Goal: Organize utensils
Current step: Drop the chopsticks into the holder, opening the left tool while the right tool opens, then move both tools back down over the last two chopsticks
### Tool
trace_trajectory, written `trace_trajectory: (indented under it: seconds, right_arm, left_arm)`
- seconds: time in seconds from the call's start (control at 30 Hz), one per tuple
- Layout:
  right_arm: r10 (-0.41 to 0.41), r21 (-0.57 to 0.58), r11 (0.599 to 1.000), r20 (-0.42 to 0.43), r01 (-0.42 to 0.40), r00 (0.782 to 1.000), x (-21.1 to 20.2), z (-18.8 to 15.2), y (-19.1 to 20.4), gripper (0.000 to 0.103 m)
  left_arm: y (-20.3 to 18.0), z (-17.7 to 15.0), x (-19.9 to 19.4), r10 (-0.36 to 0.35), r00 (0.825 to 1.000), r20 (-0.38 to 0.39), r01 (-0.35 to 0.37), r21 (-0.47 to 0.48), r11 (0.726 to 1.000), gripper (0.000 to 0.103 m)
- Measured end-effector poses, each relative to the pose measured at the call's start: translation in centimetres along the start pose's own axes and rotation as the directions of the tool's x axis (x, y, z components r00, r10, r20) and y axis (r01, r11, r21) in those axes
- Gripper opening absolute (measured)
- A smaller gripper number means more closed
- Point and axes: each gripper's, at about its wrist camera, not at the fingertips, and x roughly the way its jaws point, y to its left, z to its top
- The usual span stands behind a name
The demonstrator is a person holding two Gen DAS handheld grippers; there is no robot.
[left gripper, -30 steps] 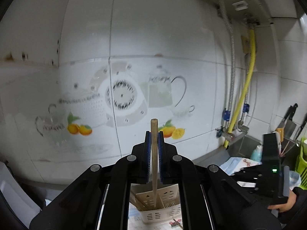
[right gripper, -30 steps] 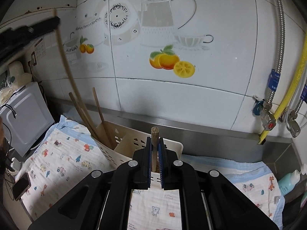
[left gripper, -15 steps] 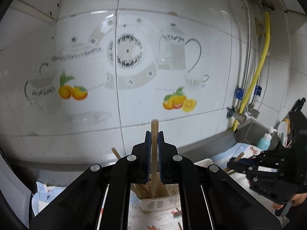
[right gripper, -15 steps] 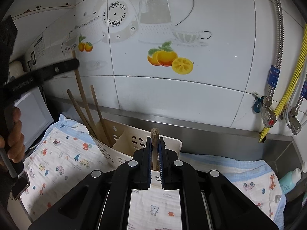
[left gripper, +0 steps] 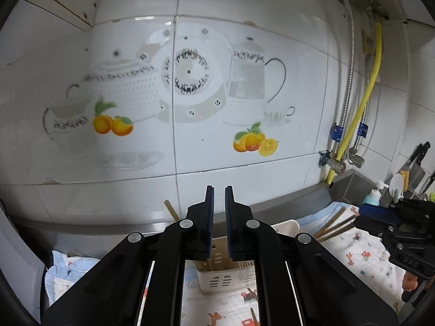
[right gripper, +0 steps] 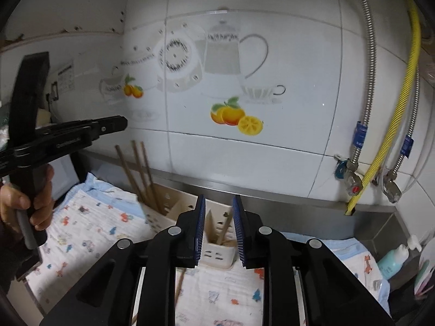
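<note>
The left gripper (left gripper: 219, 198) shows a narrow gap between its blue-padded black fingers (left gripper: 209, 222), and nothing sits in that gap. The right gripper (right gripper: 218, 206) has just been opening; its blue-padded fingers (right gripper: 199, 231) stand clearly apart, and nothing is pressed between the pads.

Seen through the right gripper's gap, a brown wooden chopstick (right gripper: 226, 226) leans inside the cream slotted plastic utensil holder (right gripper: 217, 254), clear of both pads. The holder stands on a white cloth printed with small coloured animals (right gripper: 89, 225), spread over the counter by the white tiled wall (right gripper: 285, 54). In the holder's left compartment three more brown wooden chopsticks (right gripper: 138, 174) stand tilted, their tops leaning to the left.

In the left wrist view the same holder (left gripper: 220, 277) shows below the fingers, with one chopstick end (left gripper: 170, 209) rising just left of them. Further chopsticks (left gripper: 333, 225) lie loose on the cloth to the right, close to the right gripper, though whether it touches them I cannot tell. A person's hand (right gripper: 24, 198) grasps the left gripper's handle at the left edge of the right wrist view.
</note>
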Motion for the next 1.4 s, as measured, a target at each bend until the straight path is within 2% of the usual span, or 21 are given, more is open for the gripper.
trace_trajectory:
  seconds: [0.2,0.33,0.43,0.53,0.6,0.67,0.8,0.93,1.17,1.4]
  right_arm:
    - [0.028,-0.009,1.0,-0.025,-0.028,0.999,-2.5,-4.0,2.1,0.021]
    - [0.048,-0.009,0.999,-0.066,-0.049,0.997,-2.9,-7.5,3.7,0.021]
    - [0.062,0.001,0.998,-0.108,-0.063,0.992,-2.6,-10.4,5.0,0.021]
    - [0.075,0.024,0.997,-0.145,-0.072,0.987,-2.3,-13.4,6.0,0.021]
    - [0.101,0.059,0.994,-0.182,-0.091,0.978,-1.7,-15.5,6.5,0.021]
    - [0.093,0.062,0.995,-0.205,-0.082,0.974,-1.2,-17.0,6.9,0.021]
    - [0.111,0.105,0.991,-0.262,-0.086,0.959,0.3,-19.8,7.4,0.021]
    - [0.122,0.137,0.987,-0.291,-0.085,0.949,1.3,-21.4,7.5,0.02]
    - [0.118,0.157,0.985,-0.324,-0.07,0.939,3.1,-22.8,7.7,0.017]
    - [0.096,0.153,0.987,-0.334,-0.047,0.938,3.5,-23.5,7.7,0.014]
  left_arm:
    - [-0.1,-2.1,-3.5,0.01,1.0,-0.005,-0.01,-0.001,1.0,0.008]
    - [0.5,-4.6,-5.4,-0.001,1.0,-0.028,0.0,-0.039,0.999,0.008]
    - [1.0,-7.2,-6.8,-0.007,0.999,-0.051,0.003,-0.065,0.998,0.009]
    - [1.2,-10.1,-7.8,0.031,0.997,-0.077,-0.035,-0.053,0.998,0.009]
    - [1.5,-11.8,-8.0,0.022,0.994,-0.109,-0.03,-0.072,0.997,0.009]
    - [1.9,-13.5,-8.4,0.02,0.99,-0.141,-0.035,-0.1,0.994,0.01]
    - [2.0,-16.3,-9.3,0.047,0.986,-0.159,-0.064,-0.1,0.993,0.01]
    - [2.2,-18.7,-9.8,0.035,0.981,-0.189,-0.061,-0.133,0.989,0.02]
    - [1.7,-22.0,-9.9,0.011,0.968,-0.25,-0.05,-0.15,0.987,0.02]
    - [1.5,-24.2,-9.6,0.0,0.954,-0.299,-0.054,-0.171,0.984,0.02]
